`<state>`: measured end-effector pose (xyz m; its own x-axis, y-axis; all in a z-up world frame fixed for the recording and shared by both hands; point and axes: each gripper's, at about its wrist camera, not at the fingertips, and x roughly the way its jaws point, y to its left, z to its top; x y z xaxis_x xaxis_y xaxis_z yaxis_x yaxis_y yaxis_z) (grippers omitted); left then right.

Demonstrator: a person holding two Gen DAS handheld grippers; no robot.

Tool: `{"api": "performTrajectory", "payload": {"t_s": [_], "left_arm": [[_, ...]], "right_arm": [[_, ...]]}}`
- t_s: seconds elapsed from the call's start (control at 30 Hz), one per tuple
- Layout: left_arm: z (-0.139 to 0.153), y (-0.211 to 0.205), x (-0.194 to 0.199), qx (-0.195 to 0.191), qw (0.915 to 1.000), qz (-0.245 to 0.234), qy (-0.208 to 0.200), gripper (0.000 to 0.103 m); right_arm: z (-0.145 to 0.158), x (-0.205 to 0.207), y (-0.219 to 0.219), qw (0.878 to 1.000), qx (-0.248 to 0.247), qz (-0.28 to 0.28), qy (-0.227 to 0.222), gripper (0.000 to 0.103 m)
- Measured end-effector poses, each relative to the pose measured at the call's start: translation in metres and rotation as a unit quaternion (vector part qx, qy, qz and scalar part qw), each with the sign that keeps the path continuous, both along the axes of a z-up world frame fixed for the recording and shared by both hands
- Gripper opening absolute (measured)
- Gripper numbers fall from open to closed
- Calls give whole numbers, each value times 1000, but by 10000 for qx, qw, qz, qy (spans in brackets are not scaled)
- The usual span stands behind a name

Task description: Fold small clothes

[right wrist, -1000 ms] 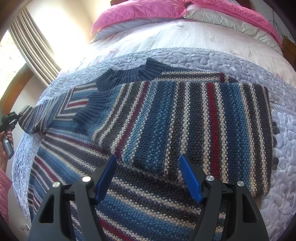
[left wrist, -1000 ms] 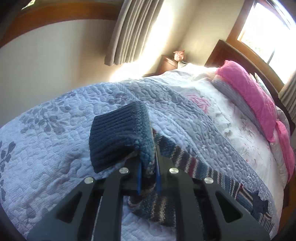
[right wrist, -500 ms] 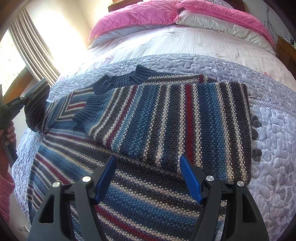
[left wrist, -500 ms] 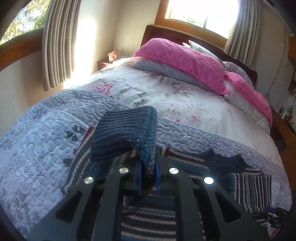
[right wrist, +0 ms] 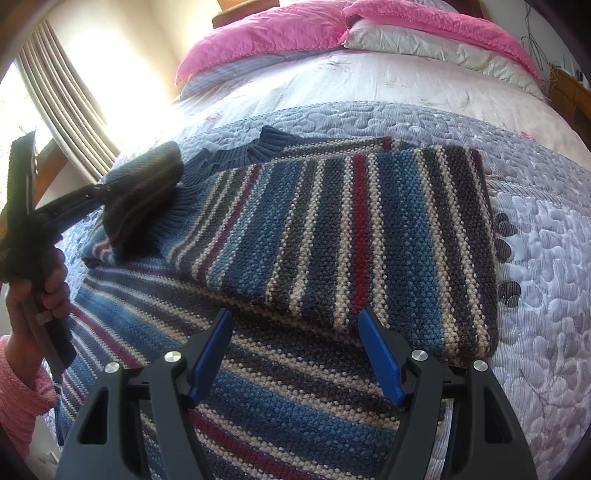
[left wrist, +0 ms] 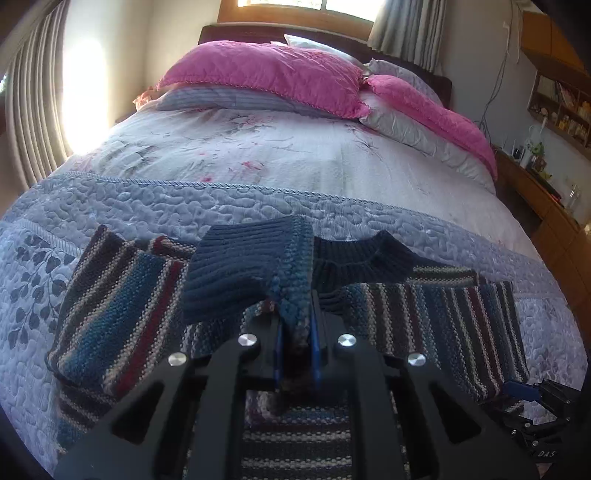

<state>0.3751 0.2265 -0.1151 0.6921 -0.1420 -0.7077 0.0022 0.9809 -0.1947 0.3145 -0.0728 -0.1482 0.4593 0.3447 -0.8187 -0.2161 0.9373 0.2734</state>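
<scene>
The striped sweater (right wrist: 332, 236) is spread on the quilted bedspread (right wrist: 535, 229) at frame centre, its left sleeve cuff (left wrist: 255, 273) clamped in the left gripper (left wrist: 295, 332) and raised, evidently for folding inward, while the right gripper (right wrist: 295, 354) is held open and empty above the lower hem.

We see a coarse, nubbly knit sweater (right wrist: 332, 240) with a ribbed cuff (left wrist: 243, 273), a puckered quilted cloth bedspread (right wrist: 535, 240), matt black plastic gripper bodies, and a wooden headboard (left wrist: 295, 31).
</scene>
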Motion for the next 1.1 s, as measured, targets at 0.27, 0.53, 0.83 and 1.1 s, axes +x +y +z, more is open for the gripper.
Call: {"api": "performTrajectory", "payload": {"t_s": [0.27, 0.53, 0.83, 1.1], "left_arm": [[-24, -36, 2, -759, 9899, -1096, 485, 34], [-25, -36, -20, -892, 9728, -2030, 663, 39], [-8, 81, -42, 291, 9982, -299, 441, 66], [-54, 145, -40, 319, 9915, 381, 1203, 66]], "right_arm": [[-3, -6, -14, 9999, 106, -43, 86, 71], [-1, -6, -20, 9996, 201, -153, 150, 71], [37, 31, 6, 9982, 538, 94, 238, 71], [-7, 105, 39, 9814, 1349, -201, 1352, 44]]}}
